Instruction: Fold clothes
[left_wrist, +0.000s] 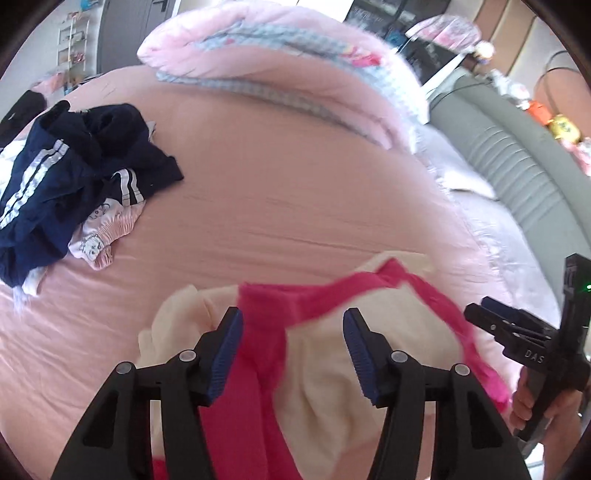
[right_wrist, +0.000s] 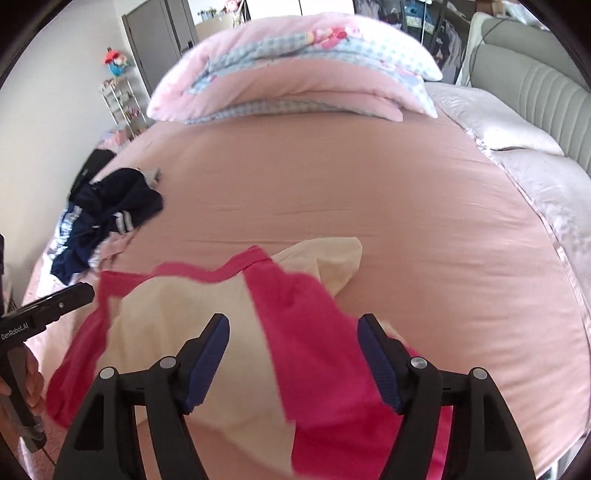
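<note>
Here the left gripper (left_wrist: 293, 328) hangs with its jaws wide apart over a pink and cream garment (left_wrist: 332, 369) that lies crumpled in the lower middle of the frame on the pink bed sheet (left_wrist: 277, 192). In the right wrist view the right gripper (right_wrist: 293, 334) also has its jaws spread apart, nothing between them, above the same garment (right_wrist: 295, 314). A heap of dark blue clothes (left_wrist: 74, 166) with white stripes sits at the left of the frame, well apart from the garment. A folded pink quilt (right_wrist: 288, 74) lies along the top, with a grey headboard (right_wrist: 546, 96) at the upper right.
</note>
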